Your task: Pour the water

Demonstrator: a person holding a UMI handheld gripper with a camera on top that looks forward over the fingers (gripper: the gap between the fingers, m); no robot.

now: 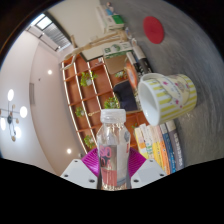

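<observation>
clear bottle [114, 150] in jaws, tilted cup [168, 97] beyond

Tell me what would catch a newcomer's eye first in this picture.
First, the clear water bottle with its white cap, standing between the gripper fingers, whose pink pads show at either side of it. Next, just beyond and to one side, a pale green striped cup tipped with its mouth towards the bottle. Behind them stands a wooden shelf unit.
</observation>
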